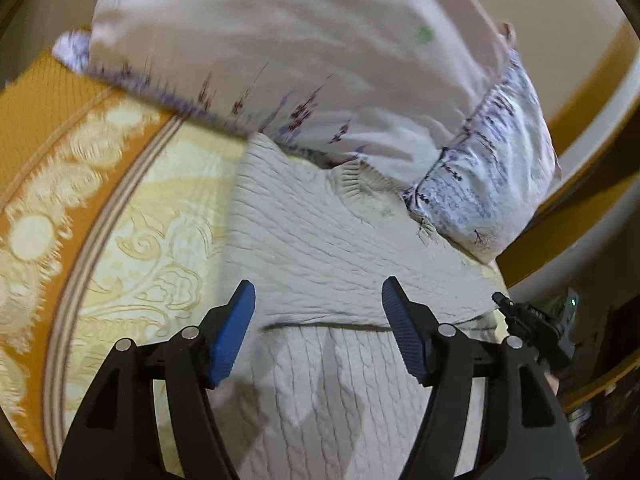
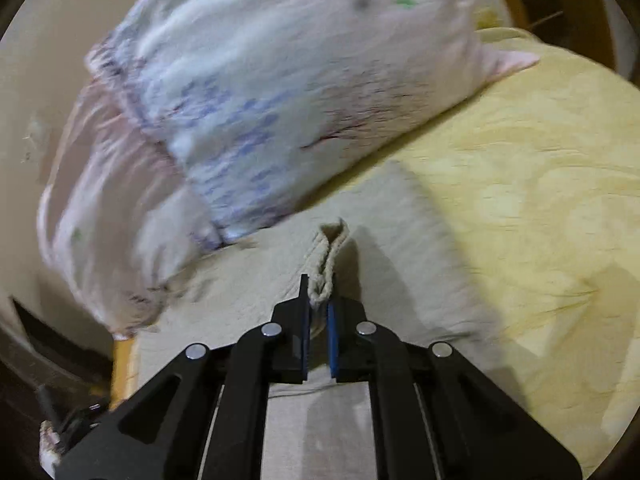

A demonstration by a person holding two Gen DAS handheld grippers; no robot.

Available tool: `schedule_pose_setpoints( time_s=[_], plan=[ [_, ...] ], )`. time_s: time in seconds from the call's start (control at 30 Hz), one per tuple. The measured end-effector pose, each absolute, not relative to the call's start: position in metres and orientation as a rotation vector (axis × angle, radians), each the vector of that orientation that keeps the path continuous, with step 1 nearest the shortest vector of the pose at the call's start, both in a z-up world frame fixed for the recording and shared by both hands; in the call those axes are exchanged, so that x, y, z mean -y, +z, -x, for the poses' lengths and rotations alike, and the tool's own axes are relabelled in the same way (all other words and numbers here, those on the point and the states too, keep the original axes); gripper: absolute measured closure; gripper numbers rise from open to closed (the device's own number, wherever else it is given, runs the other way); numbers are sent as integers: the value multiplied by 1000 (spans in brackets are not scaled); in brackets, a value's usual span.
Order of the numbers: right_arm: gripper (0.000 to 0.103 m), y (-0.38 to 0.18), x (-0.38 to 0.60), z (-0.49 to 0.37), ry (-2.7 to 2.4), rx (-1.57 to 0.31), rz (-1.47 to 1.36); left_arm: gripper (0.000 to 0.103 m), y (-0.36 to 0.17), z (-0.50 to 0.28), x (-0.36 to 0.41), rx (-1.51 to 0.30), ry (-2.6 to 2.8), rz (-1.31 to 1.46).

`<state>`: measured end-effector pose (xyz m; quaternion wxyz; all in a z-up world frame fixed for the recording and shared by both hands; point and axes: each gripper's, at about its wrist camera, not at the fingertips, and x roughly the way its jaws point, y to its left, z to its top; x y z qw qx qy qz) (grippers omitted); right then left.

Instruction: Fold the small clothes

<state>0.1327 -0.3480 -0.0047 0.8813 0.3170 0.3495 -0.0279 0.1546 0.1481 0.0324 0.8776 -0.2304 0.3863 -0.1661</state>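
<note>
A cream cable-knit sweater (image 1: 320, 248) lies on the yellow patterned bedspread (image 1: 152, 240), with a fold line across it. My left gripper (image 1: 318, 300) is open above the sweater, blue pads wide apart, holding nothing. In the right wrist view the sweater (image 2: 400, 248) lies flat, and my right gripper (image 2: 319, 300) is shut on a ribbed edge of it (image 2: 330, 256), which stands up in a loop between the pads. The right gripper also shows at the right edge of the left wrist view (image 1: 528, 320).
A large white pillow (image 1: 300, 60) with purple print lies just beyond the sweater, overlapping its far edge; it also shows in the right wrist view (image 2: 260, 100). The bedspread's orange border (image 1: 48, 152) runs at left. A wooden bed frame (image 1: 568, 216) and wall stand at right.
</note>
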Motion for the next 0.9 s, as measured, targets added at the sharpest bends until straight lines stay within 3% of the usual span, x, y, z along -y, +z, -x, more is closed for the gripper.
schedule_pose_setpoints(
  time_s=[0.07,0.17,0.2,0.27,0.3,0.57,0.7,0.9],
  plan=[
    [95,-19,355,-132,-67,-802,-679,36,35,-147,-148,-806,-337,454],
    [83,-16,362,-116,-42,-799,-693,36,30,-135,-155,-827,-337,464],
    [67,-11,364,-109,-29,-790,-682,36,28,-128,-160,-838,-336,469],
    [48,-2,371,-86,10,-775,-657,36,24,-116,-166,-853,-341,475],
    [46,-1,373,-78,24,-779,-647,36,20,-108,-170,-865,-343,479],
    [47,-22,399,3,102,-909,-664,39,-6,-53,-181,-939,-392,554],
    [58,-33,392,25,208,-947,-722,44,-13,-29,-176,-943,-434,594],
    [66,-45,374,55,420,-1011,-790,53,-20,7,-161,-950,-507,659]
  ],
)
